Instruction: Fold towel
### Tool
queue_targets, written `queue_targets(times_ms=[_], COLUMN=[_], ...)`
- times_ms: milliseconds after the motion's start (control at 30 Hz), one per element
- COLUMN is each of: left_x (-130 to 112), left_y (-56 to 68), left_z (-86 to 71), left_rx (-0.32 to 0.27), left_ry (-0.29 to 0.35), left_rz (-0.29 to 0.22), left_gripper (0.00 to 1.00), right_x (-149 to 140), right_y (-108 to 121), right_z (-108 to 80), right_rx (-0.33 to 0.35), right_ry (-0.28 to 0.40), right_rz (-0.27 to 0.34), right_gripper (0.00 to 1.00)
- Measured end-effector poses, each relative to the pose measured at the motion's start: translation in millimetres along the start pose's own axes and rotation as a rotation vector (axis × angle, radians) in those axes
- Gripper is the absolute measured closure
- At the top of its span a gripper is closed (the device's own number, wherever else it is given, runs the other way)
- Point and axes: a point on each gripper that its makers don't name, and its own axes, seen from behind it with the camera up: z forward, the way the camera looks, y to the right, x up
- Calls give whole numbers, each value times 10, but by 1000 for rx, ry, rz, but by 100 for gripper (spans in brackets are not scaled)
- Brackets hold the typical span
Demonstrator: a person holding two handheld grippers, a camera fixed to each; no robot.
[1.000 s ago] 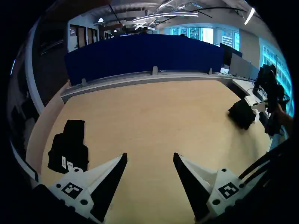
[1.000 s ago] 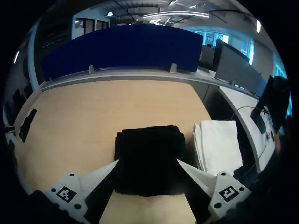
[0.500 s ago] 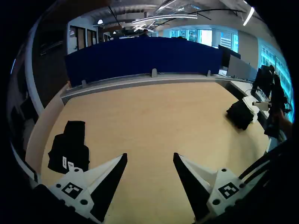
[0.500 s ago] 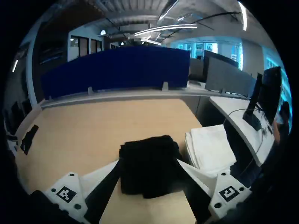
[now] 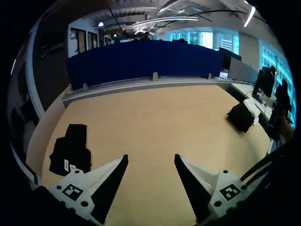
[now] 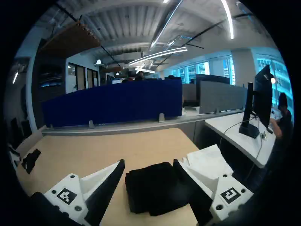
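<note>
Tongs of the left gripper (image 5: 151, 155) stand wide apart with nothing between them, hovering above the pale wooden table (image 5: 158, 116). In this left gripper view, a loose black cloth (image 5: 71, 150) lies crumpled near the table's left edge, just beyond the left finger. Far across the table, close to its right edge, the folded black towel (image 5: 240, 116) sits as a compact dark bundle, with a white towel (image 5: 251, 106) just beside it. A blue partition (image 5: 143, 60) runs along the back of the table.

In the right gripper view, the right gripper (image 6: 148, 162) also has its fingers spread apart, pressing on nothing. The folded black towel (image 6: 156, 192) lies flat on the table (image 6: 86, 154), near its right corner, seen in the gap between the two fingers. The white towel (image 6: 205, 162) lies folded just to the right of it, partly behind the right finger. The black cloth (image 6: 30, 160) is well apart at the far left. The blue partition (image 6: 113, 103) stands behind, and a monitor (image 6: 259, 101) rests on the neighbouring desk at right.
</note>
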Motion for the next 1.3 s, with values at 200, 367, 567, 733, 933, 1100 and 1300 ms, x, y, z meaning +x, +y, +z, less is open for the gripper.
queue_targets(times_ms=[200, 367, 567, 733, 933, 1100, 1300], left_x=[23, 34, 53, 76, 133, 361, 920], left_y=[5, -33, -69, -94, -146, -202, -409], left_z=[-10, -24, -40, -53, -56, -104, -315], left_rx=[1, 8, 15, 18, 25, 24, 78], left_ry=[10, 22, 37, 56, 89, 176, 381], left_rz=[3, -5, -19, -26, -38, -56, -53], left_gripper=[9, 9, 9, 9, 9, 9, 9], right_x=[144, 272, 454, 560, 677, 713, 746], right_y=[9, -62, -327, -739, -1244, -1561, -1815], right_z=[-49, -88, -114, -83, -15, 36, 66], right_rx=[-34, -55, -56, -10, 42, 74, 99], right_ry=[56, 92, 143, 170, 214, 218, 218], right_rz=[-25, -54, -105, -139, -148, -147, -145], right_gripper=[0, 0, 0, 0, 0, 0, 0])
